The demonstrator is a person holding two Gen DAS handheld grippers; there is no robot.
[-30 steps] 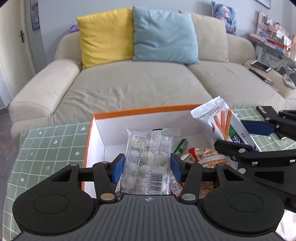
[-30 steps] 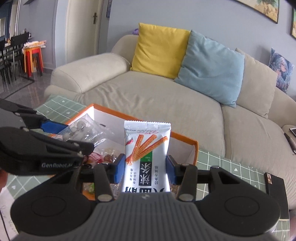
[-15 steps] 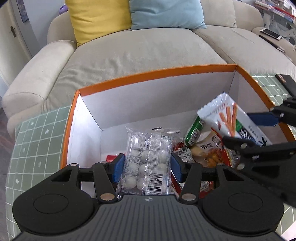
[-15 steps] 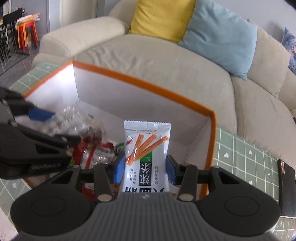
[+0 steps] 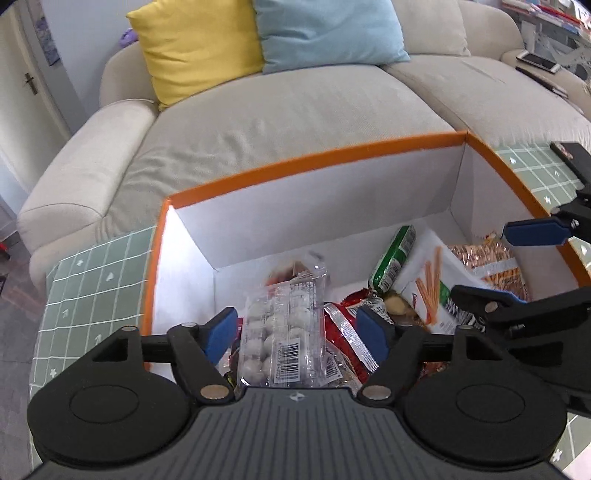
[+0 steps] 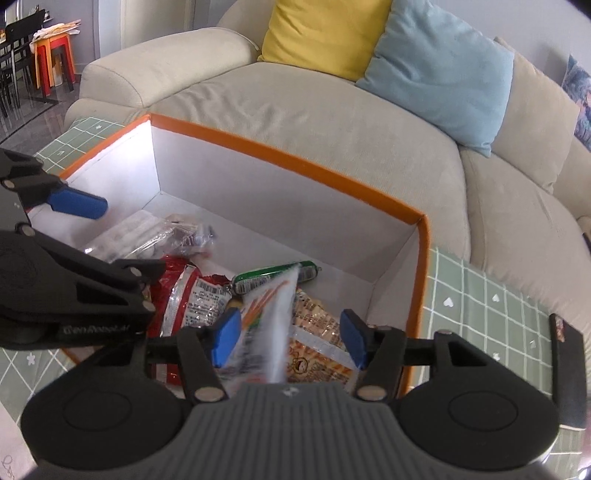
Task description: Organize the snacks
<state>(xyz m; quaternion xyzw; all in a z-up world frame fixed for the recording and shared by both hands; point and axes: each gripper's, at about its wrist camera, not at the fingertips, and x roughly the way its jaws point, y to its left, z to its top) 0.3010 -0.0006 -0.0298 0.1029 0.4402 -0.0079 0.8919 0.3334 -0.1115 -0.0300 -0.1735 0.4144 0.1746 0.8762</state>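
A white box with an orange rim [image 5: 314,162] [image 6: 295,162] holds several snacks. My left gripper [image 5: 297,330] hangs over its left part, its jaws opening. The clear pack of white balls [image 5: 284,332] lies loose between the pads, touching neither. My right gripper [image 6: 290,341] is over the right part, its jaws also opening. The white pack of orange sticks [image 6: 266,325] [image 5: 432,284] is blurred and tips over between them, clear of the right pad. Below lie a green sausage [image 5: 393,258], a red pack [image 6: 177,291] and an orange cracker pack [image 6: 317,343].
The box stands on a green checked tablecloth [image 5: 92,273] [image 6: 487,310]. A black flat device [image 6: 569,362] lies on the cloth right of the box. Behind is a beige sofa [image 5: 295,99] with a yellow cushion [image 5: 195,44] and a blue cushion [image 5: 328,29].
Both grippers came down into the box and spread their jaws. The ball pack and the stick pack, held before, are let go; the stick pack is tipping over.
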